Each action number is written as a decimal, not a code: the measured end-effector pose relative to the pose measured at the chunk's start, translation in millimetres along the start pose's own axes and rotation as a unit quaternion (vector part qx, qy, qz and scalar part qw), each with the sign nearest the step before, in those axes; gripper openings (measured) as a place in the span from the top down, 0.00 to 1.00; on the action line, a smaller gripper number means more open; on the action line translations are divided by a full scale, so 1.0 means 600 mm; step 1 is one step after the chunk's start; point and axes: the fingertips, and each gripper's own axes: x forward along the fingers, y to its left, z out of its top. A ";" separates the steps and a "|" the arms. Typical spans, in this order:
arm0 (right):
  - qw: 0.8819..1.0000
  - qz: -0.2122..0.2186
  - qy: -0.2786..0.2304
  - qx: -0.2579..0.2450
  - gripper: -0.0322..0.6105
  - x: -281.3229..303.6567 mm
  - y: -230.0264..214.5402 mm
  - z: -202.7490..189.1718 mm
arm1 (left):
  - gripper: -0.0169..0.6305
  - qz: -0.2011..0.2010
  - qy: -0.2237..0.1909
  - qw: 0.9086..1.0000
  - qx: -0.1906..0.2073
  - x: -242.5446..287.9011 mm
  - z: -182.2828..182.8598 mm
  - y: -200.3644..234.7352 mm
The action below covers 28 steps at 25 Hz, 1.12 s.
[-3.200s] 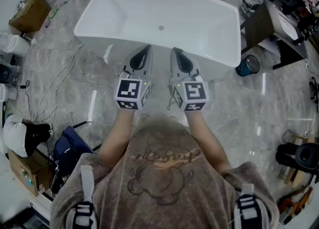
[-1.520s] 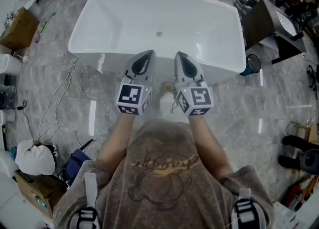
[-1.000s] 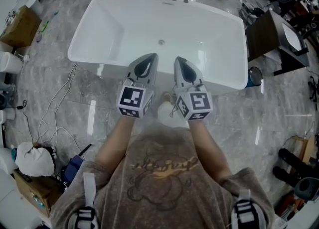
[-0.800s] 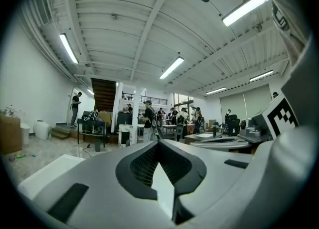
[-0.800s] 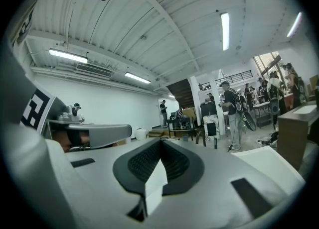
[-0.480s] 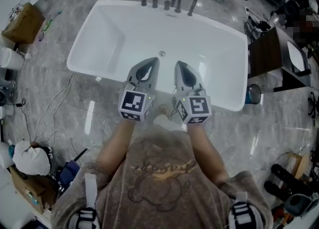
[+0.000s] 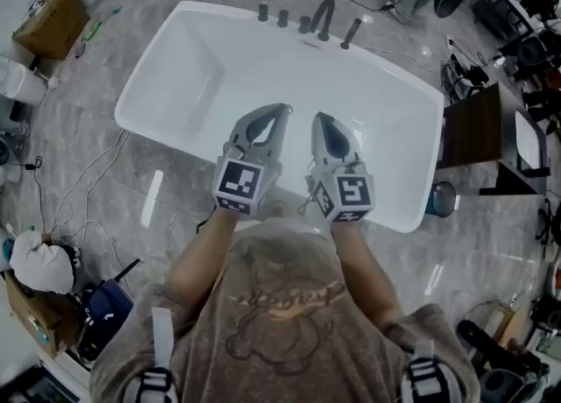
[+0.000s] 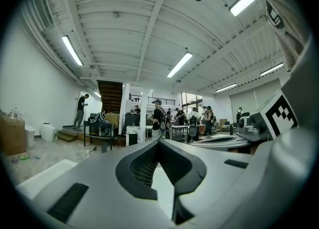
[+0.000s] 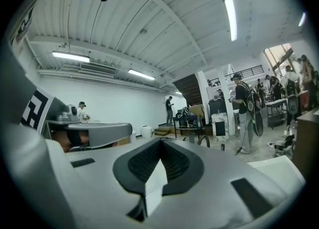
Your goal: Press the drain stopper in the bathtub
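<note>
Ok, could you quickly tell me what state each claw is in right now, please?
Left claw: closed, tips together, holding nothing.
Right claw: closed, tips together, holding nothing.

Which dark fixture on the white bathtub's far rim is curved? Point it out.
The tall arched black spout, second from the right in the row; the other fixtures are straight posts.
</note>
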 end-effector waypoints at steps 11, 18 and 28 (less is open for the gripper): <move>1.000 0.013 0.016 0.008 0.95 0.059 -0.032 -0.029 | 0.97 -0.007 0.006 1.000 0.012 0.054 -0.023 0.025; 1.000 0.003 -0.001 0.007 0.95 0.100 -0.049 -0.040 | 0.97 -0.037 -0.007 0.999 0.008 0.091 -0.029 0.044; 1.000 0.009 -0.021 0.017 0.95 0.162 -0.057 -0.078 | 0.97 -0.086 0.013 0.996 0.019 0.141 -0.079 0.088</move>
